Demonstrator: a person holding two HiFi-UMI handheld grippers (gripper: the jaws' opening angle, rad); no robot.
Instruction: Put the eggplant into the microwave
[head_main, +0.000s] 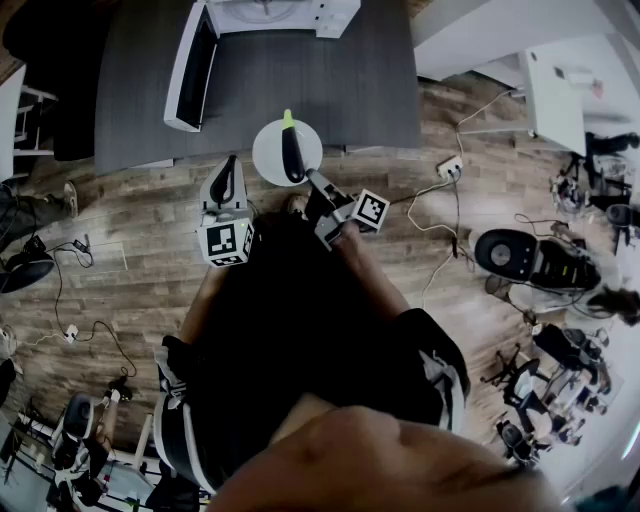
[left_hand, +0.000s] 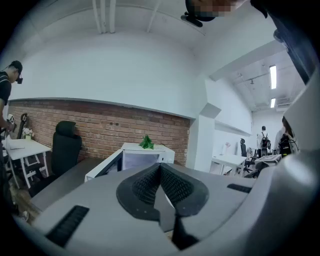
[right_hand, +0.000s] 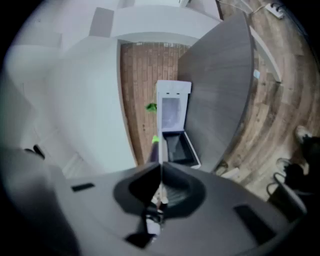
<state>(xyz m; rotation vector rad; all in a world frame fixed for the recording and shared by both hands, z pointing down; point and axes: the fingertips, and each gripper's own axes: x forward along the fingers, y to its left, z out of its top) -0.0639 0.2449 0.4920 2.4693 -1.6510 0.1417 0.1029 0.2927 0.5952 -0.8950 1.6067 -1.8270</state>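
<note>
Grey table (head_main: 300, 80) with microwave (head_main: 285, 18); right claw (head_main: 304, 176) apparently clamps eggplant (head_main: 291, 150), left claw (head_main: 230, 166) closed, empty.

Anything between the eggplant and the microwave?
Nothing. Head view shows only bare grey tabletop between the eggplant, gripped by the right tool, and the microwave with its door open.

We see a floor (head_main: 130, 260) of wood planks with a visible grain. The table (head_main: 330, 80) has a dark grey, matt and smooth top. The microwave (head_main: 270, 15) has a white, smooth shell that looks like plastic. The plate (head_main: 265, 150) is white and smooth. The eggplant (head_main: 291, 155) has dark, slightly glossy skin. On the left gripper (left_hand: 160, 166), the pads (left_hand: 142, 186) are black, matt and ribbed, and its body is smooth grey plastic. The wall (left_hand: 100, 127) is rough brick.
</note>
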